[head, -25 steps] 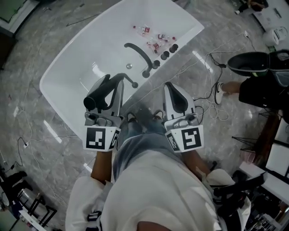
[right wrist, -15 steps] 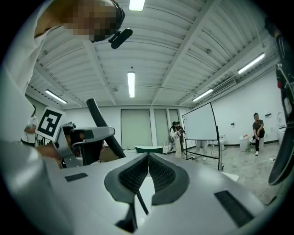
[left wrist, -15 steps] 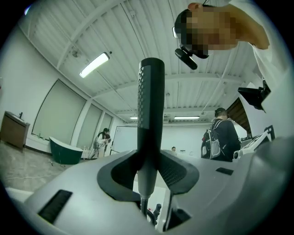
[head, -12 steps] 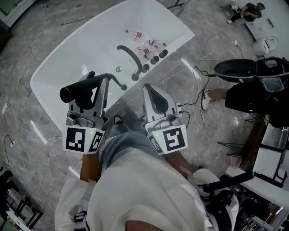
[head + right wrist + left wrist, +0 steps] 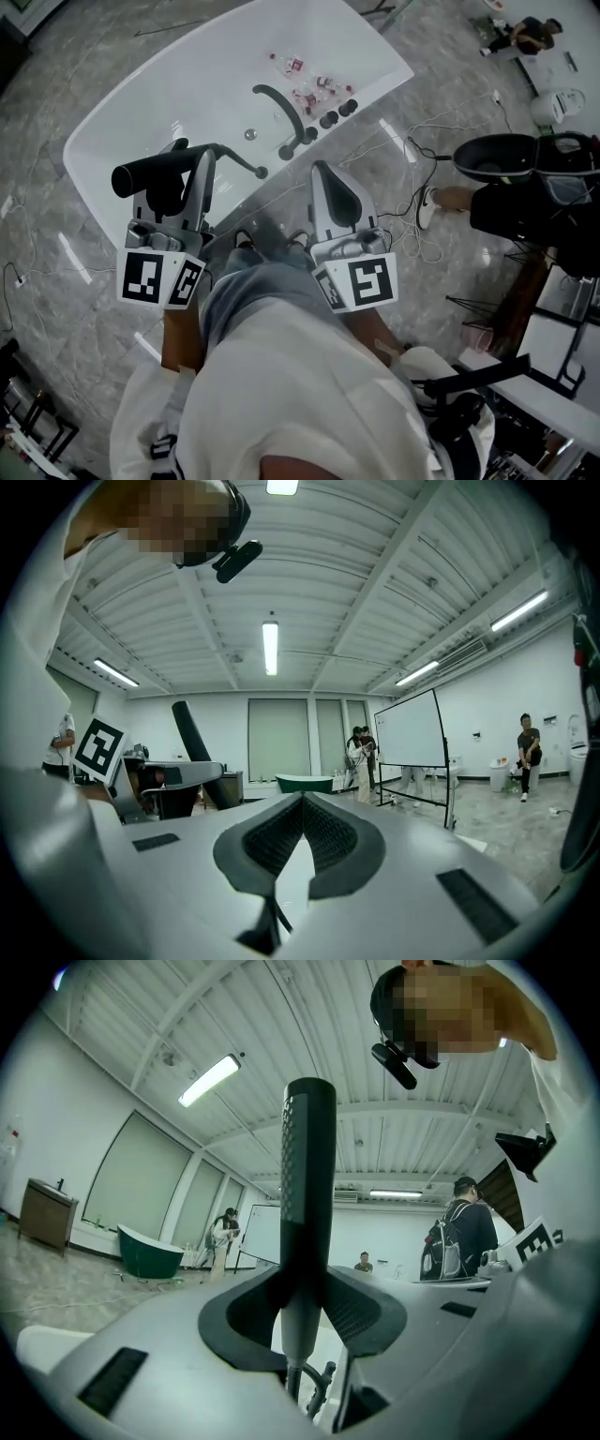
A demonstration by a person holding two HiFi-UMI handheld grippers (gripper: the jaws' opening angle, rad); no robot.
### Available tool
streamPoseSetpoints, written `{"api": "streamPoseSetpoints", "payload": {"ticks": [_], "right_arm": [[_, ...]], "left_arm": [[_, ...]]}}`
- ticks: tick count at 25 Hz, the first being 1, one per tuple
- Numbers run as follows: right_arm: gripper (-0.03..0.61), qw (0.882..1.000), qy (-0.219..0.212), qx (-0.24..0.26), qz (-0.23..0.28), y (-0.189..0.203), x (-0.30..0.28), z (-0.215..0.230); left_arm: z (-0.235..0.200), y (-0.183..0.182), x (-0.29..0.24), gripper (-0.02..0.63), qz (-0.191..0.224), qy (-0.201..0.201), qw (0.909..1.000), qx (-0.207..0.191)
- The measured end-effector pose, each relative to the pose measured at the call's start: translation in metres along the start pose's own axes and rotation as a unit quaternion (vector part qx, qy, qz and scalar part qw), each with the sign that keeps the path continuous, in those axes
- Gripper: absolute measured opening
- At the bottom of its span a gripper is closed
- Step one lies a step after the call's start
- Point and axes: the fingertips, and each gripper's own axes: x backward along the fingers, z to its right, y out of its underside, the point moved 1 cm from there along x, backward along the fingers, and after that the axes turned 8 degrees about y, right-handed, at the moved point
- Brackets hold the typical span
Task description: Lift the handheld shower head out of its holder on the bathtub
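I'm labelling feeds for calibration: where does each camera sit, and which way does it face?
Head view: on the person's head, looking down at the bathtub; torso, left tongs and right tongs show.
Left gripper view: on the left tongs, looking level into the room; its jaws clamp the shower head.
Right gripper view: on the right tongs, looking level; jaws together, empty.
Shared: the shower head, in all three.
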Motion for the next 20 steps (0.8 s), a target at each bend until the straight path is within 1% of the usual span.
{"api": "streamPoseSetpoints", "payload": {"ticks": [5,13,20], "right_arm": [[0.016,1.000,-0.001,0.006,-0.001,0.013,-0.003,0.011],[0.017,1.000,0.006,0.011,-0.002,0.003,0.002,-0.002],[0.017,1.000,0.019,0.017,-0.006,0.016,0.003,0.000]], "left_arm": [[-0.004,0.011,0.000,0.147,0.002,-0.006,1.0000,0.008],[0.004,-0.003,0.000,0.147,0.006,0.025,0.9996,0.011],[-0.001,0.009,0.001,0.147,0.011,0.028,0.9993,0.024]]}}
